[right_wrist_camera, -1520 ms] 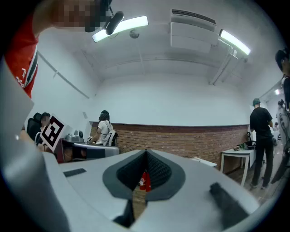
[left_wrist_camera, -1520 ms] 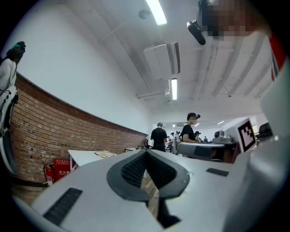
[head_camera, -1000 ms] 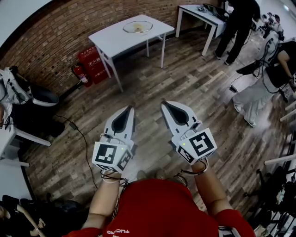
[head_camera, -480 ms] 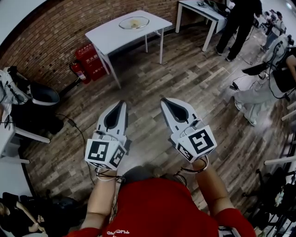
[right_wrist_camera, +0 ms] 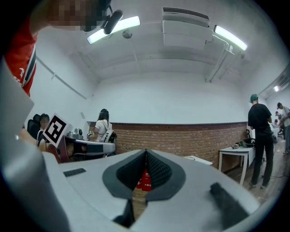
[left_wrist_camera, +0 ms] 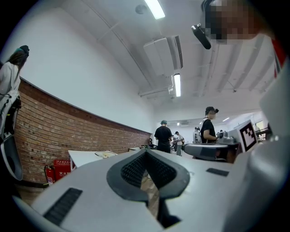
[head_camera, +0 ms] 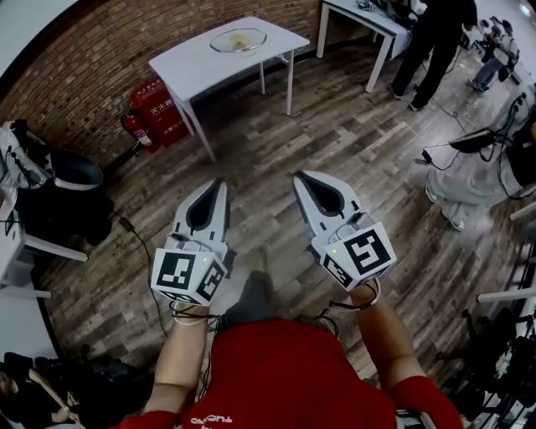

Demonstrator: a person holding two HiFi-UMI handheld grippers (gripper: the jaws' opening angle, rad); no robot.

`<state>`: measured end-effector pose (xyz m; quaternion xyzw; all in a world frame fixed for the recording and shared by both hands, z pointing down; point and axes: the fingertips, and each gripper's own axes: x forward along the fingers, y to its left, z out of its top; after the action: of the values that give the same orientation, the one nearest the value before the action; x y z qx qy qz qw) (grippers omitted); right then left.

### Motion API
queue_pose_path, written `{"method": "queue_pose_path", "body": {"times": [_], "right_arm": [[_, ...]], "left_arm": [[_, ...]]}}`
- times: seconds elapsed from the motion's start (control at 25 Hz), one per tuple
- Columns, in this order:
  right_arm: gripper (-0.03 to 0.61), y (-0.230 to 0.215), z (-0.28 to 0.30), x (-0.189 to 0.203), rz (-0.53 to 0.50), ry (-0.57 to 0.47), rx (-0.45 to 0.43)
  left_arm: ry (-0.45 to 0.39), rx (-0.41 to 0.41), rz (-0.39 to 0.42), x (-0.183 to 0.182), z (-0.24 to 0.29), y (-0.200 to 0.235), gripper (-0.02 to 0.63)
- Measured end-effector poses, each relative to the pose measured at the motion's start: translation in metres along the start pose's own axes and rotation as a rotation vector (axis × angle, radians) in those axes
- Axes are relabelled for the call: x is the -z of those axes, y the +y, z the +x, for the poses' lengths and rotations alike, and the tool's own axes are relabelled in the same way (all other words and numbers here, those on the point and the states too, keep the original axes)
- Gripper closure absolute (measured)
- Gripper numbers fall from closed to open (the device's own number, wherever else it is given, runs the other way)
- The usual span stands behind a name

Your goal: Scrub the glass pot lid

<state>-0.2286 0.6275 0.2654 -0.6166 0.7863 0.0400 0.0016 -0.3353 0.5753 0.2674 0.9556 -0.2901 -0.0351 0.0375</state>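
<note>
Left gripper point(head_camera: 217, 188): closed, nothing between the jaws; held level over the wooden floor point(head_camera: 335, 142), near and left of centre.
Right gripper point(head_camera: 303, 179): closed and empty as well; level, just right of the left gripper and apart from it.
Glass pot lid point(head_camera: 239, 39): far side, lying on the white table point(head_camera: 188, 69), well apart from both grippers; yellowish patch at its middle.
White table: far, left of centre, close to the brick wall point(head_camera: 92, 59).
Fire extinguisher point(head_camera: 136, 131): on the floor by the wall, left of the table, beside red boxes point(head_camera: 163, 109).
Person in black point(head_camera: 435, 42): far right, standing at a second table point(head_camera: 362, 25).
</note>
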Motion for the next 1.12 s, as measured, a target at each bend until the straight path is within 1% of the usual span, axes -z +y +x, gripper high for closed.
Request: {"method": "queue_pose_path", "body": {"times": [0.2, 0.44, 0.64, 0.84, 1.0, 1.12], "right_arm": [[0.549, -0.028, 0.035, 0.007, -0.012, -0.002, 0.008], [0.549, -0.081, 0.098, 0.010, -0.030, -0.002, 0.028], [0.549, -0.127, 0.163, 0.013, -0.049, 0.001, 0.043], [0.549, -0.168, 0.230, 0.020, -0.047, 0.010, 0.056], [0.549, -0.190, 0.270, 0.025, -0.046, 0.012, 0.069], [0.549, -0.204, 0.289, 0.032, -0.041, 0.021, 0.073]], "left_arm": [[-0.006, 0.004, -0.002, 0.006, 0.041, 0.026, 0.597], [-0.016, -0.004, 0.009, 0.006, 0.115, 0.076, 0.597], [-0.015, 0.009, 0.007, 0.003, 0.187, 0.130, 0.597], [-0.016, 0.028, -0.003, -0.001, 0.253, 0.182, 0.597], [-0.018, 0.039, -0.008, -0.001, 0.290, 0.214, 0.597], [-0.012, 0.043, -0.019, 0.003, 0.311, 0.228, 0.597]]}}
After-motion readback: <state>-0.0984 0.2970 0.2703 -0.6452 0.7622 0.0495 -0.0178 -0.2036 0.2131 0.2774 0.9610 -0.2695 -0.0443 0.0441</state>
